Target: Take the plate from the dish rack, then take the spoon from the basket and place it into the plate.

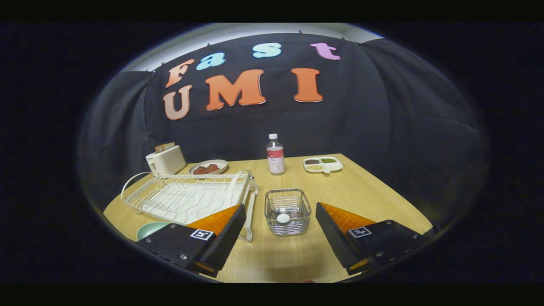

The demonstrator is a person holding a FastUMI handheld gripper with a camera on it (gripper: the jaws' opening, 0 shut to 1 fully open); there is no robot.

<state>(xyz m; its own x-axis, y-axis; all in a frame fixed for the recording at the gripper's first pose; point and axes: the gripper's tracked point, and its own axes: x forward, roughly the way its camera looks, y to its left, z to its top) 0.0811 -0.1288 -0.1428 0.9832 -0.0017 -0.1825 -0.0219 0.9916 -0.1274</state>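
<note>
Gripper (280, 231) fingers spread wide apart, nothing held between them, hovering above the wooden table (374, 199). Wire basket (287, 211) sits just ahead, in the gap between the two fingertips, not touching either. Inside the basket a white rounded spoon end (283, 218) shows near the bottom; rest of the spoon too small to make out. Dish rack (187, 195), white wire, lies flat on the table to the left of the basket, its near right corner partly hidden behind the left finger. Rack slots look empty. Pale green plate (148, 229) on the table at the rack's near left corner, just beside the left finger, partly cut off by it. Beyond the rack: white toaster (165, 160) with bread in the slot, and next to it a shallow dish (209, 166) holding reddish-brown pieces. Clear bottle (275, 154) with a red label and white cap stands upright beyond the basket. Right of the bottle, a white divided tray (323, 164) with dark, green and yellowish fillings in separate compartments.
</note>
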